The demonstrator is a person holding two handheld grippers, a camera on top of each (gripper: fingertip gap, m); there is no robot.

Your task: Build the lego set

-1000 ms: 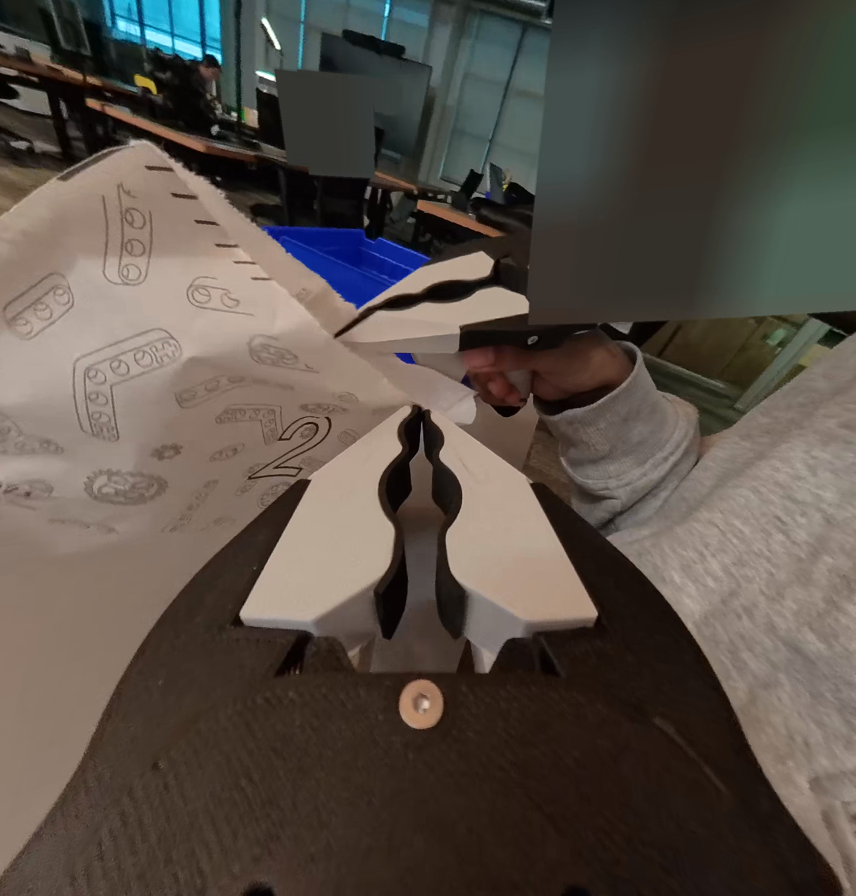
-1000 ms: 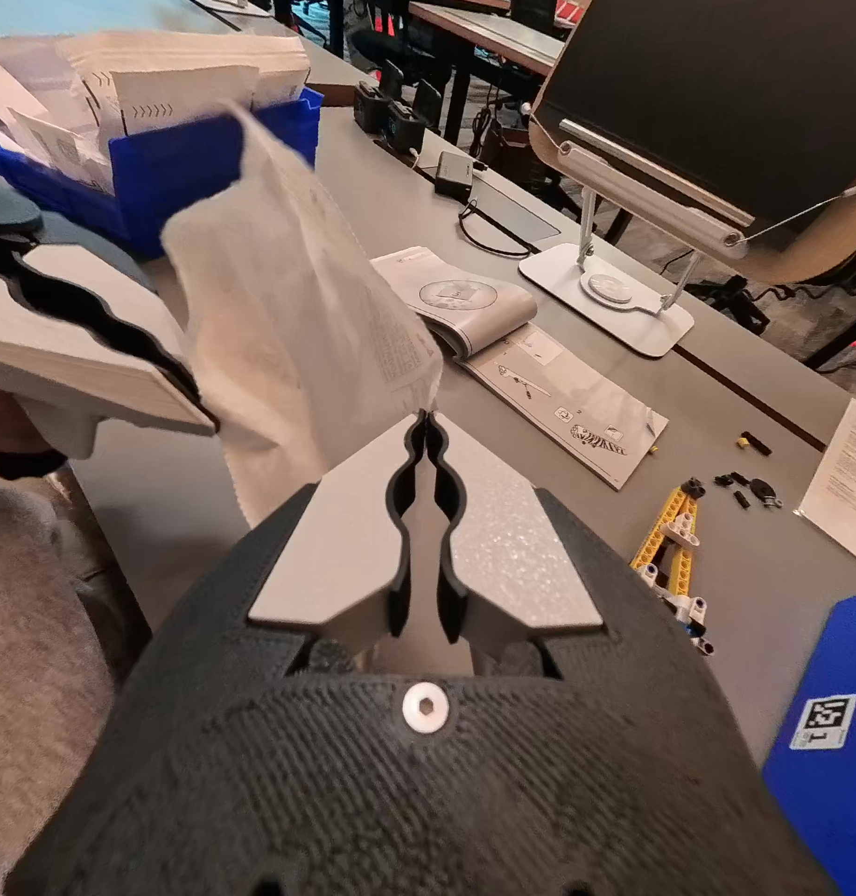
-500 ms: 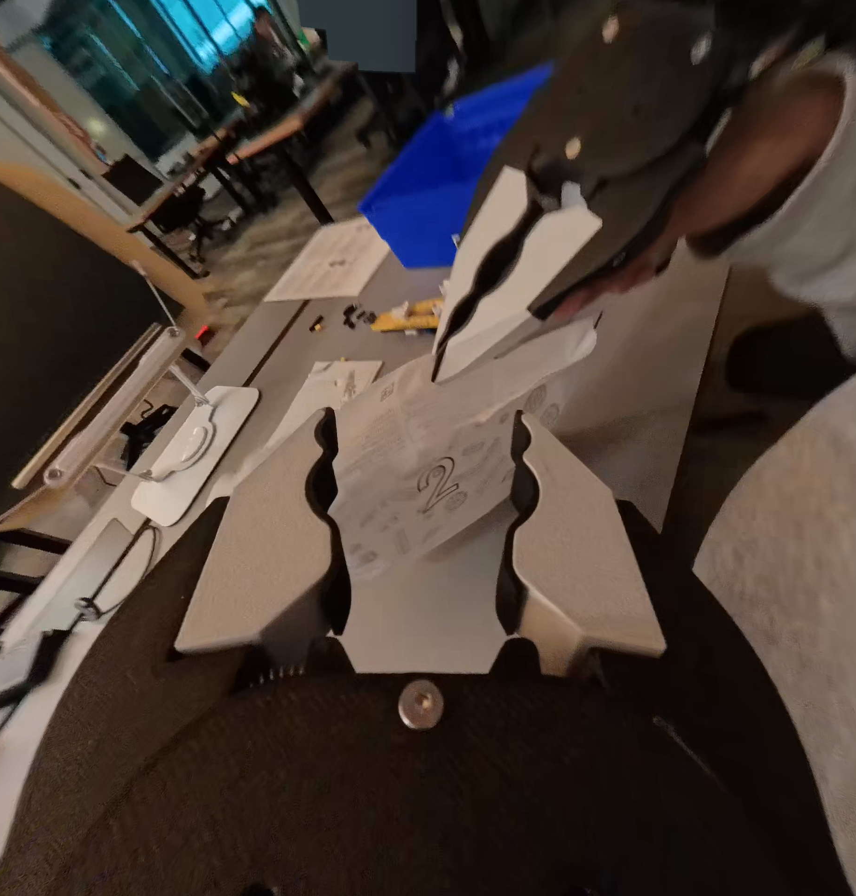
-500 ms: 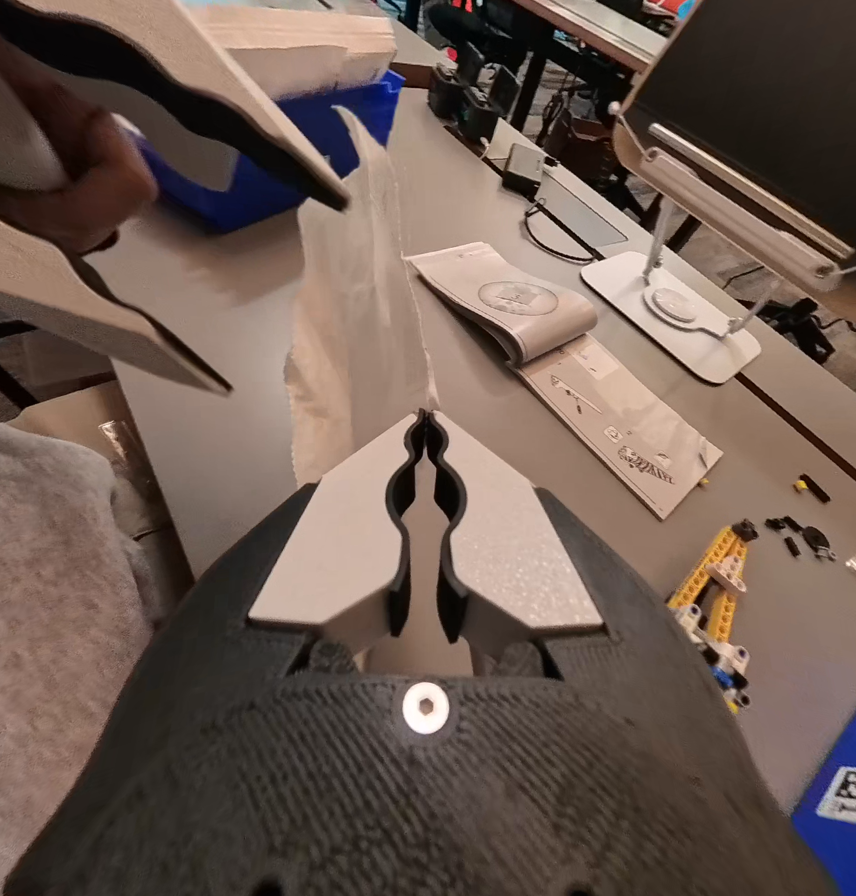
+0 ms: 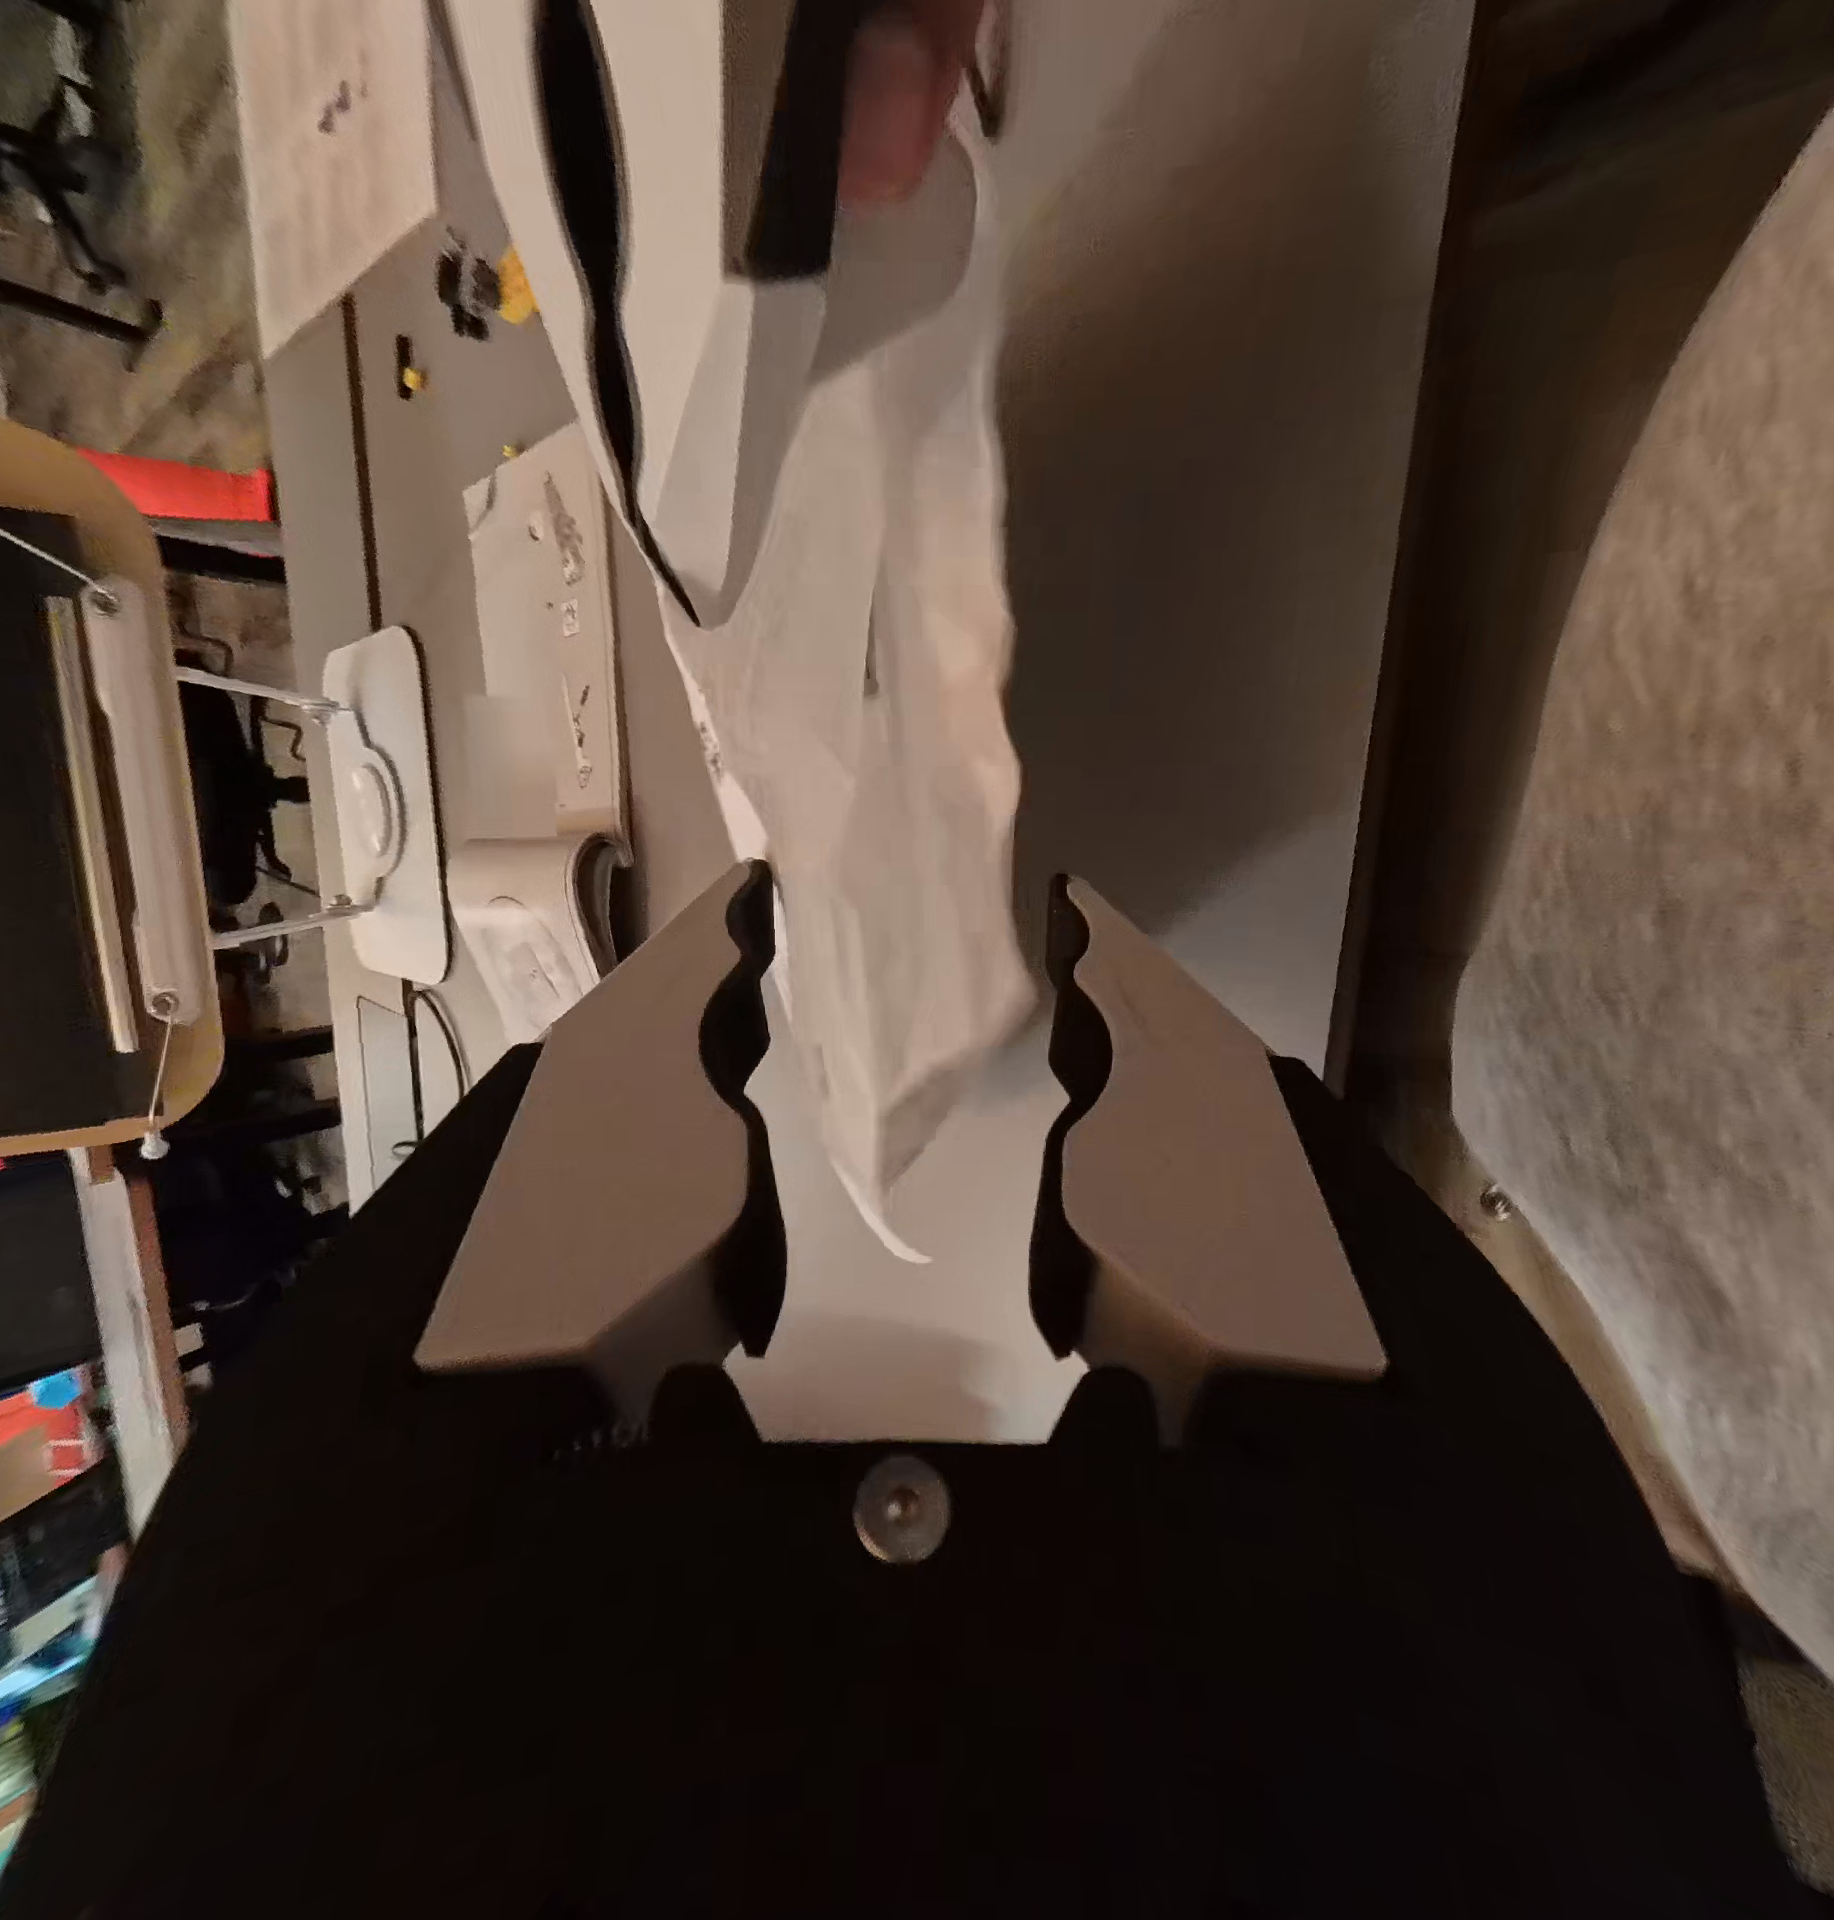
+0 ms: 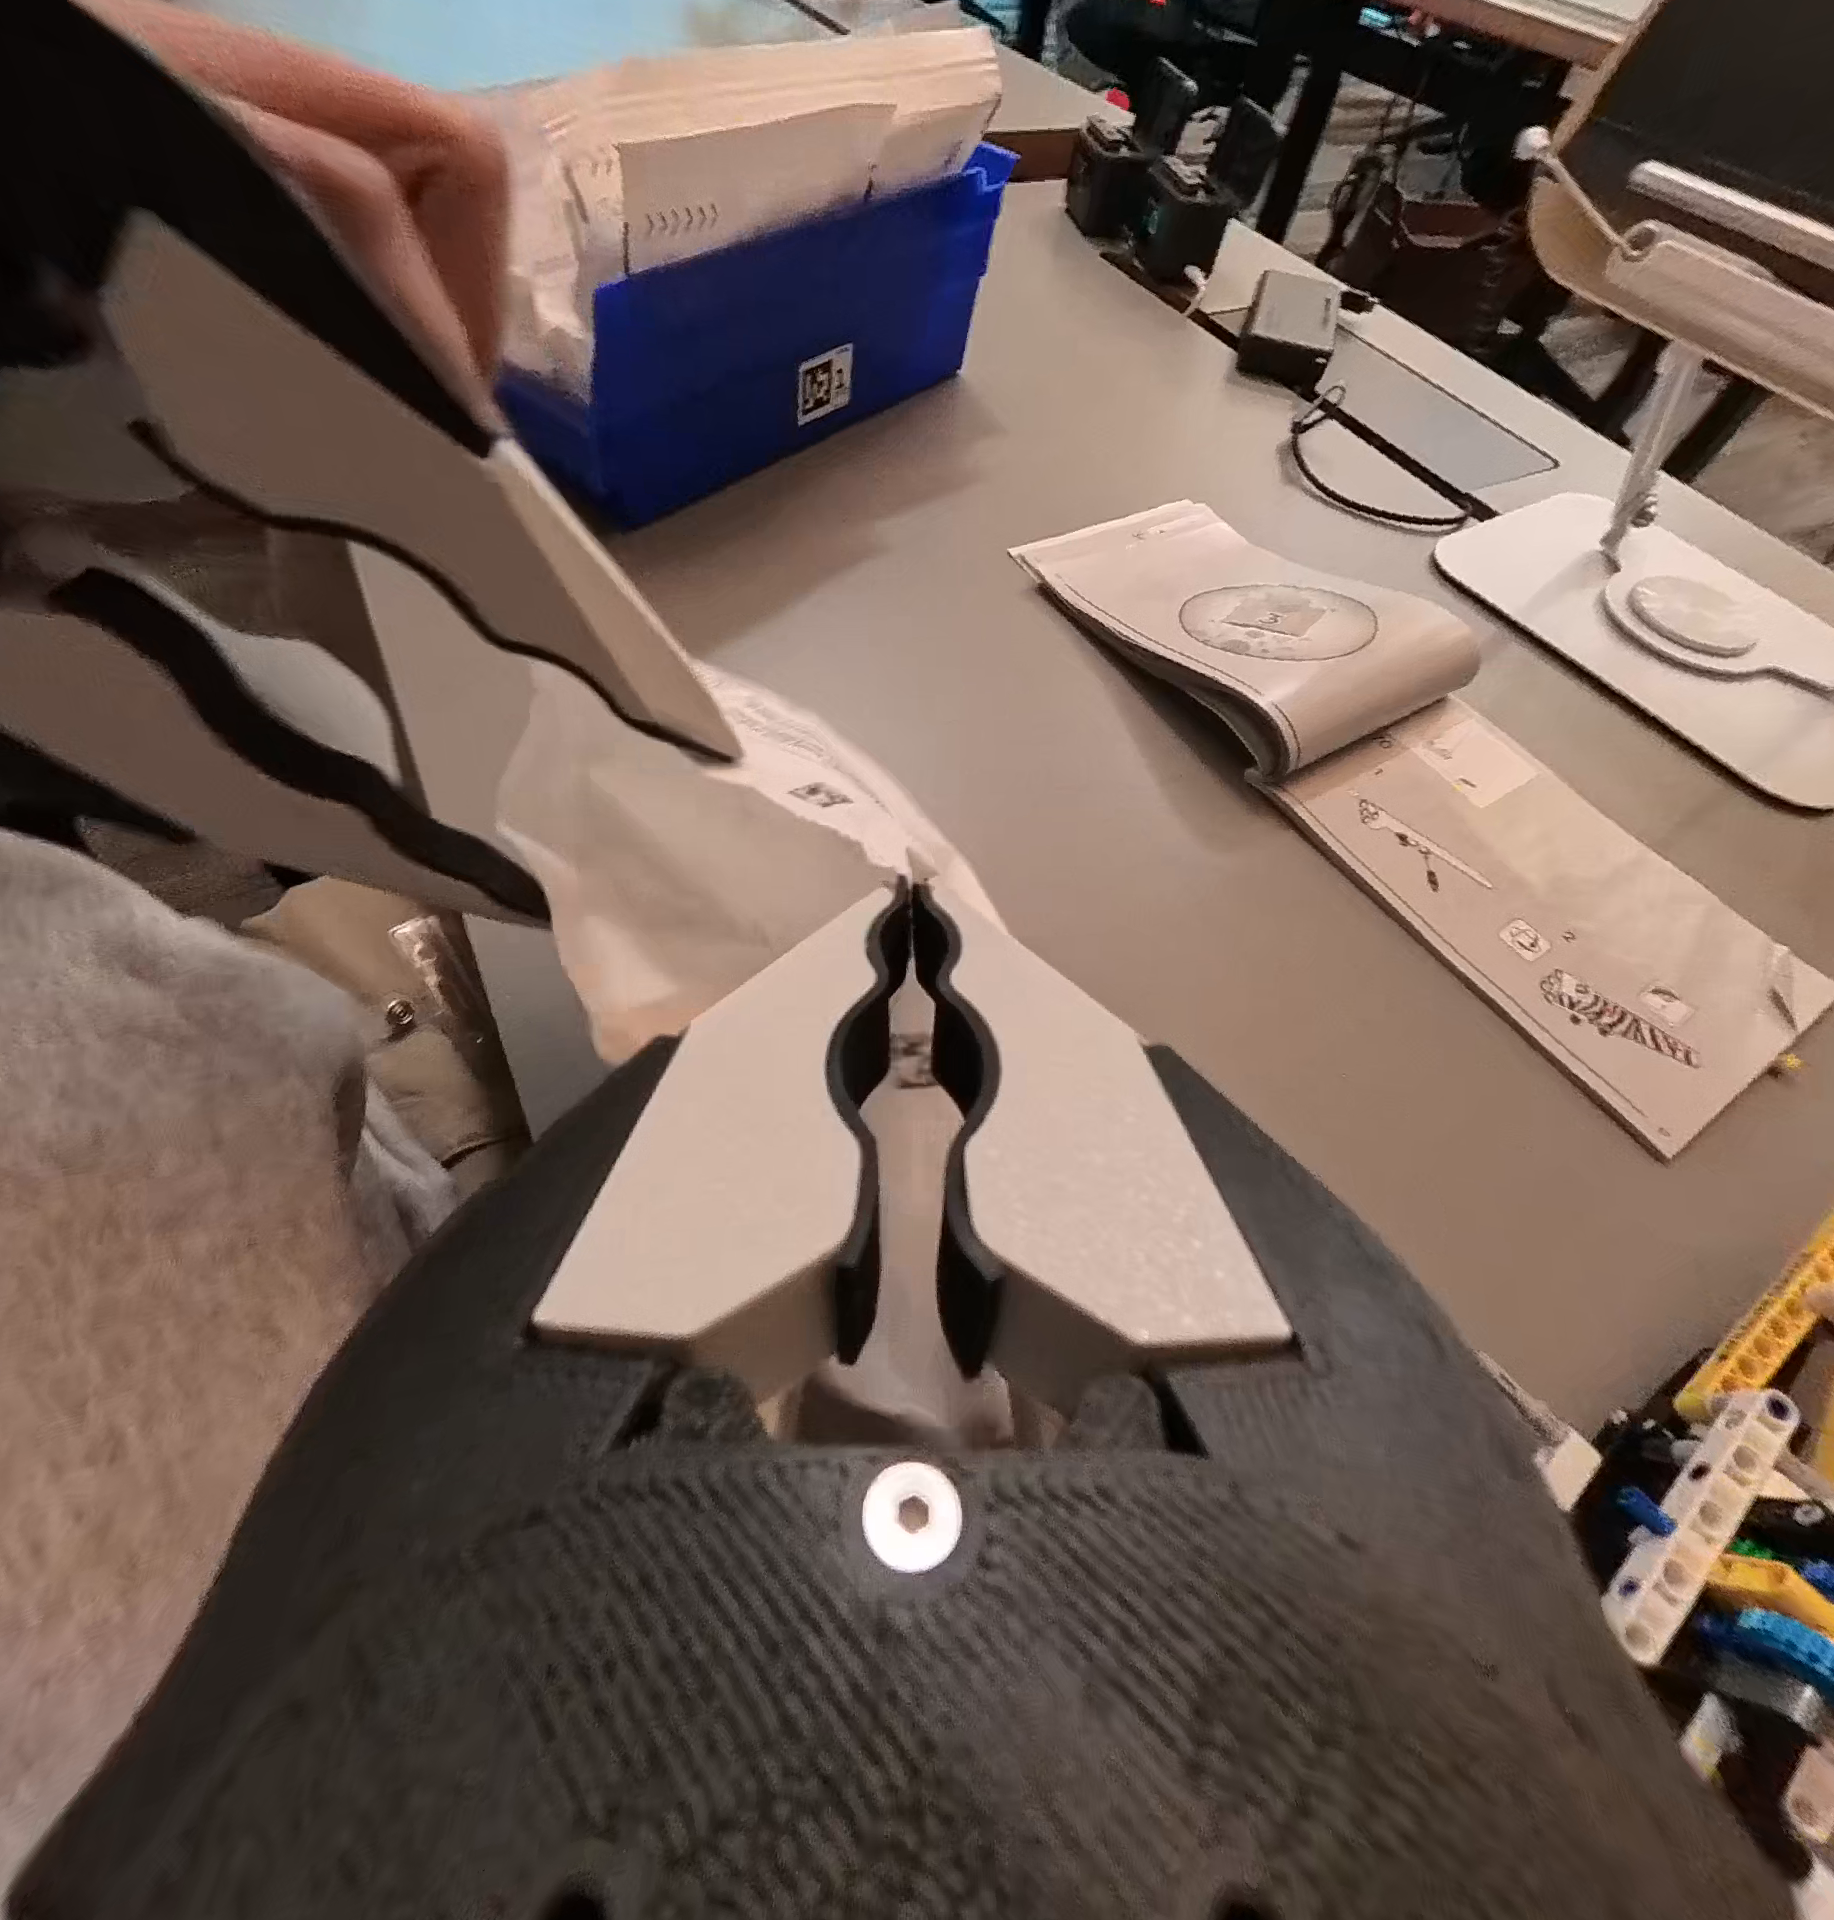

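while the right gripper (image 6: 908, 894) pinches the torn edge of a white paper parts bag (image 6: 684, 831) with its jaws together on the paper, the left gripper (image 5: 908, 894) hovers close by with its jaws spread apart, holding nothing. in the left wrist view the bag (image 5: 892, 831) hangs limp and blurred between the open fingers, not gripped by them. in the right wrist view the left gripper (image 6: 622, 821) sits above and to the left of the bag, over the near edge of the grey table (image 6: 1100, 935).

beyond the bag, an open instruction booklet (image 6: 1360, 748) lies flat on the table. a blue bin (image 6: 788, 364) stuffed with more paper bags stands farther back. a partly built lego model (image 6: 1765, 1455), with yellow, white and blue beams, sits at the right edge, near the right gripper's body. a white stand base (image 6: 1671, 623) rests behind the booklet.

judging from this, the step is opening or emptying the bag. doing it well likely means the left gripper taking a firm hold on the opposite edge, low over the table, so loose pieces fall near the model and not off the near edge.
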